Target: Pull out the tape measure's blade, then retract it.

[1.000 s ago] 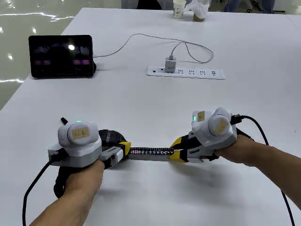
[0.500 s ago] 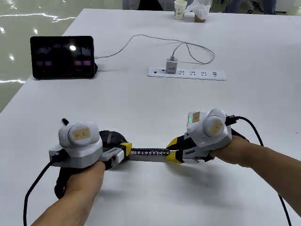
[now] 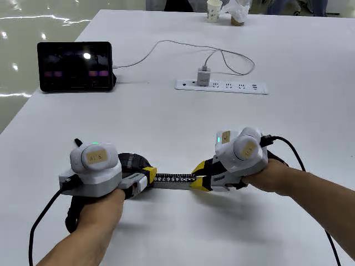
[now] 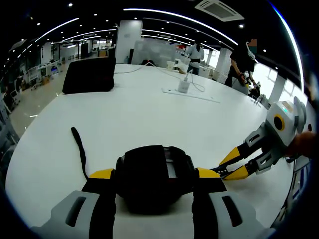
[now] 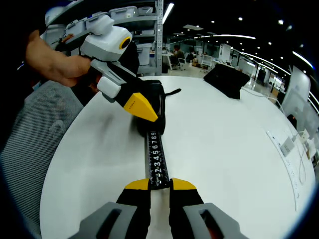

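A black tape measure case (image 3: 131,164) (image 4: 154,174) (image 5: 152,97) rests on the white table, held between the yellow-tipped fingers of my left gripper (image 3: 145,178) (image 4: 155,175), which is shut on it. A short length of black blade (image 3: 175,179) (image 5: 155,162) with white numerals runs from the case to my right gripper (image 3: 197,178) (image 5: 159,185). That gripper is shut on the blade's end. In the left gripper view, the right gripper (image 4: 234,167) comes in from the right. The case's black wrist strap (image 4: 79,149) lies on the table beside it.
A dark tablet (image 3: 75,66) stands at the far left. A white power strip (image 3: 222,86) with a plugged charger and a cable (image 3: 166,47) lies mid-table. Paper cups (image 3: 214,10) stand at the far edge. A mesh chair (image 5: 35,134) is beside the table.
My right gripper has moved left toward the case with the blade end in it, so the exposed blade is shorter. The left gripper has held still.
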